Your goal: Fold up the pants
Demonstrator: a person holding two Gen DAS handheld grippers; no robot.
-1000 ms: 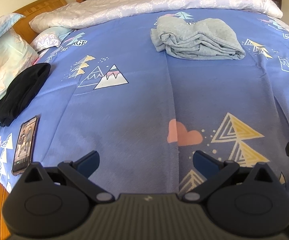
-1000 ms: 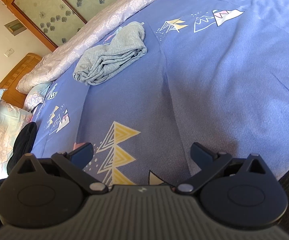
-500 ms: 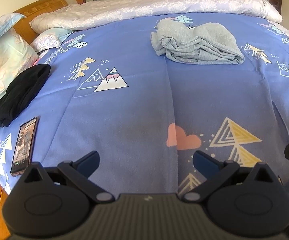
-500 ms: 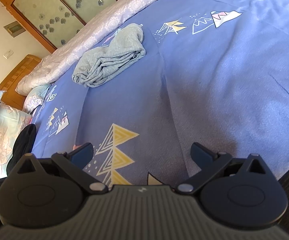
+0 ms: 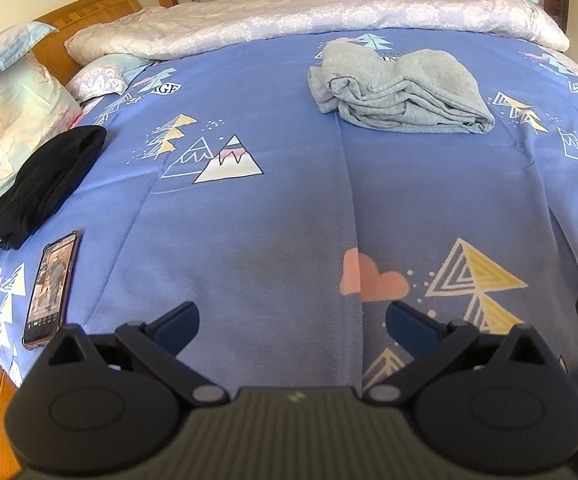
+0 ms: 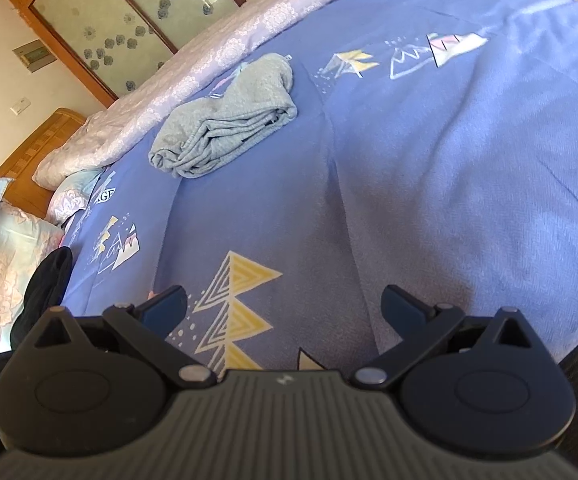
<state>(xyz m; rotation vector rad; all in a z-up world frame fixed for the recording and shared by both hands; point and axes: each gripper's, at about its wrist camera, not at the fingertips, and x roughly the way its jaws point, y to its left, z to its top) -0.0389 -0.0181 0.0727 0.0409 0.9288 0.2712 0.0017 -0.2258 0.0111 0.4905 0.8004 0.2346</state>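
Reaching for the grey pants point(image 5: 399, 94), lying bunched far across the bed point(image 5: 273, 216) beside the white quilt point(image 5: 309, 12), you are needing to go low and pinch outer edges, since both the left tongs point(image 5: 292, 322) and right tongs point(image 6: 285, 306) are hovering wide and empty well short of the pants.

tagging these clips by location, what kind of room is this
A bedroom, most likely in a home: a bed with a blue patterned cover, a wooden headboard with pillows against it, and a rolled quilt along the far side.
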